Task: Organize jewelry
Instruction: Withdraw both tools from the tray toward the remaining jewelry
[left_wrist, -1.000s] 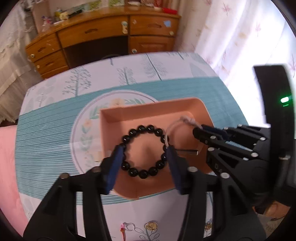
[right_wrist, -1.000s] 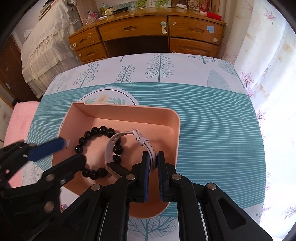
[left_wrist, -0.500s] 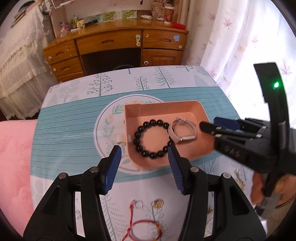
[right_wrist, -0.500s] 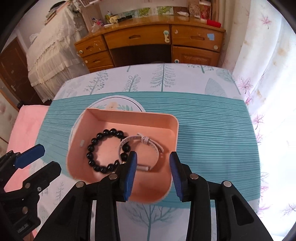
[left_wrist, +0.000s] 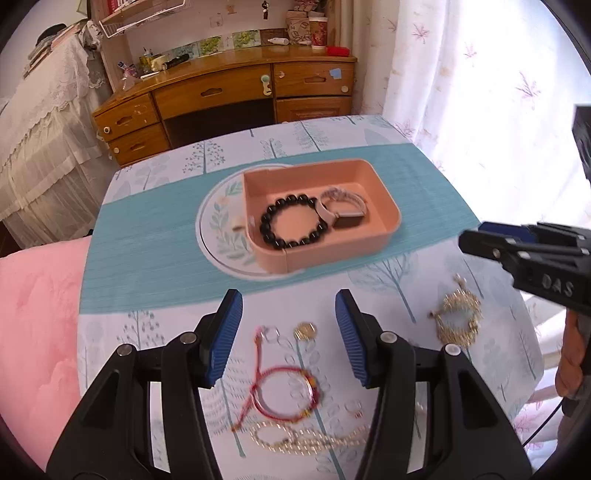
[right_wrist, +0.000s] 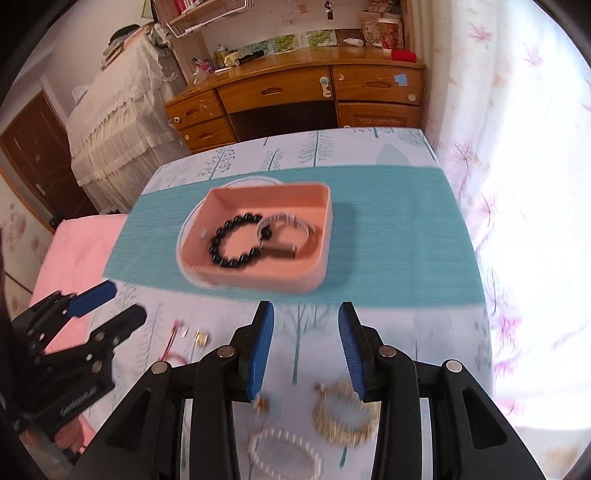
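Both tongs held open and empty above the near half of the bench.

A black bead bracelet (left_wrist: 291, 222) and a pale watch band (left_wrist: 343, 211) are seen lying touching inside the pink tray (left_wrist: 384, 192). Below the left tongs (left_wrist: 289, 332), a red cord bracelet (left_wrist: 284, 393) lies loose; a gold ornament (right_wrist: 345, 415) lies beneath the right tongs (right_wrist: 306, 343).

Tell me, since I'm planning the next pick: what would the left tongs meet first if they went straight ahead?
Probably the red cord bracelet lying on the tree-print tablecloth between the open left tongs; depth is unclear, so they might pass over it toward the pink plastic tray.
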